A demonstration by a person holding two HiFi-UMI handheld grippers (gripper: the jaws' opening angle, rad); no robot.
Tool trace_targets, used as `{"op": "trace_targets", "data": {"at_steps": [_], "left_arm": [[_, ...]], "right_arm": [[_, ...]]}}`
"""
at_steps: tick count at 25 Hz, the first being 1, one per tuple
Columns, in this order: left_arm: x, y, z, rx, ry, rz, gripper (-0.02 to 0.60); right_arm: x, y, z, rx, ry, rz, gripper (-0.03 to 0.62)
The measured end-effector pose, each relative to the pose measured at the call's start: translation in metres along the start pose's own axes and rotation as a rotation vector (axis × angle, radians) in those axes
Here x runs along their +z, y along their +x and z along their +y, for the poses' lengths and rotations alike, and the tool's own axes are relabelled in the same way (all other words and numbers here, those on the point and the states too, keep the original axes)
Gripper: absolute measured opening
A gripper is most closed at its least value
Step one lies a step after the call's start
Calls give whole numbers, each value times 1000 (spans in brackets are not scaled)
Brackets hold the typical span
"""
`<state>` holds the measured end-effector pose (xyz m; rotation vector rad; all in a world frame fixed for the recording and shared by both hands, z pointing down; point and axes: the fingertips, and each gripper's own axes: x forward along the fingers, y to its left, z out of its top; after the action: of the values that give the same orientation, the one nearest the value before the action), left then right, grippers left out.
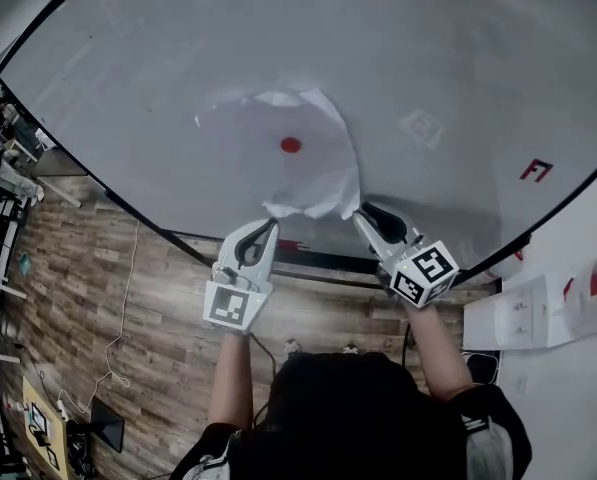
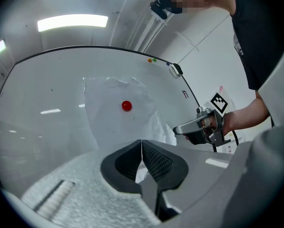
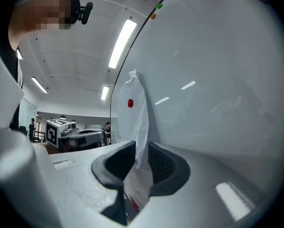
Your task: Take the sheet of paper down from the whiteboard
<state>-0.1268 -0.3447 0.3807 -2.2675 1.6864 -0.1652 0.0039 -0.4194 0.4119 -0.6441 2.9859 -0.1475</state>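
Whiteboard [image 1: 158, 68] fills the head view, with wood floor below its lower edge. One red magnet [image 1: 291, 145] pins the sheet of paper [image 1: 268, 163] to the board. The sheet is still up, crumpled, and its lower edge curls off the board below the magnet.

Left tongs [image 1: 266, 230]: below and left of the magnet, at the sheet's lower left corner. Pads are together, and a white sliver shows between them, so I read them as pinched on that corner.

Right tongs [image 1: 363, 214]: below and right of the magnet. They are closed on a fold of the lower right corner, which fills the narrow slot between the pads.

Step in hand: both lower corners gripped, sheet not yet free.

Next, by my judgement: draw the sheet out from under the magnet, both sides evenly. A lopsided pull could tear it at the magnet.
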Motion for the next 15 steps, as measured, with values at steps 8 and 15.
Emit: {"op": "trace_targets", "data": {"at_steps": [8, 15], "left_arm": [[14, 25, 12, -49, 62, -38, 14], [23, 38, 19, -43, 129, -35, 14]], "right_arm": [[1, 14, -7, -11, 73, -11, 89], [-3, 23, 0, 44, 123, 0, 52]]}}
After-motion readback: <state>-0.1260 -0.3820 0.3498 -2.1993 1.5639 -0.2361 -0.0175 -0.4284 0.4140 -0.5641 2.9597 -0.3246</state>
